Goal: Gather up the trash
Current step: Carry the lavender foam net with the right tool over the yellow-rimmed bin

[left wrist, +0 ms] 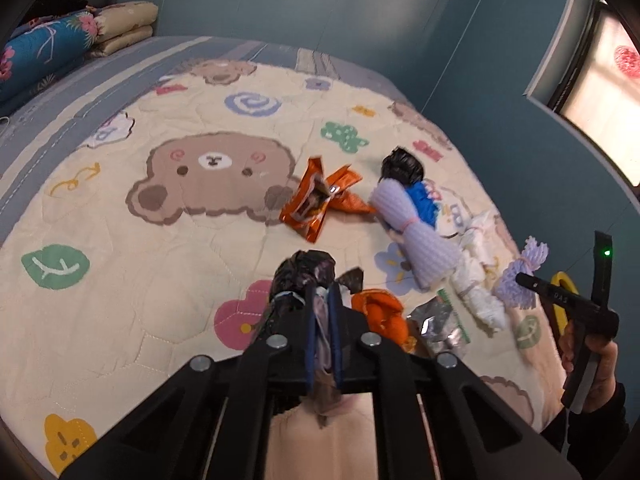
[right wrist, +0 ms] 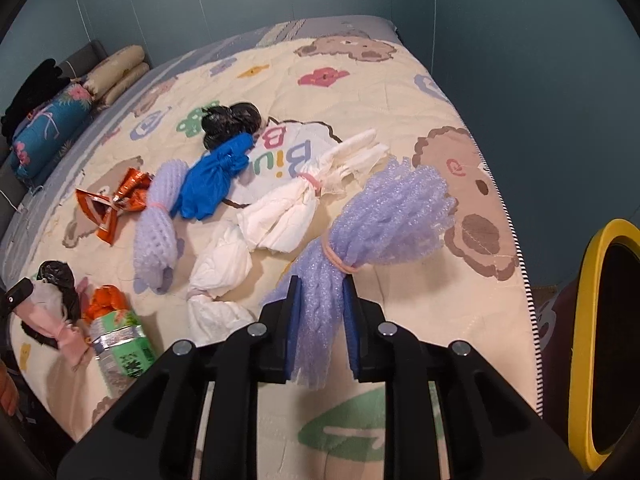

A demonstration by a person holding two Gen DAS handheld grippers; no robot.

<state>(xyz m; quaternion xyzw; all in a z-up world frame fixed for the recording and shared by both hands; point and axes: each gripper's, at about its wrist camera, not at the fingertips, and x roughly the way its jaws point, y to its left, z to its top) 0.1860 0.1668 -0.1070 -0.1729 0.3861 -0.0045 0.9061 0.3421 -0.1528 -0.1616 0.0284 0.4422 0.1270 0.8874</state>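
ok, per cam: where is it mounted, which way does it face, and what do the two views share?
Left wrist: sits on the left gripper, looks down its fingers across the bed quilt; jaws shut on a black and pink bundle; the other hand shows at right.
Right wrist: sits on the right gripper, faces the quilt; jaws shut on a purple foam net bundle; yellow-rimmed bin at right.
Shared: orange wrapper, blue bag.

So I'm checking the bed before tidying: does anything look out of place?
Yes: tied bundles and wrappers litter the bear-print quilt, such as a torn orange foil wrapper and white paper bundle lying askew mid-bed.
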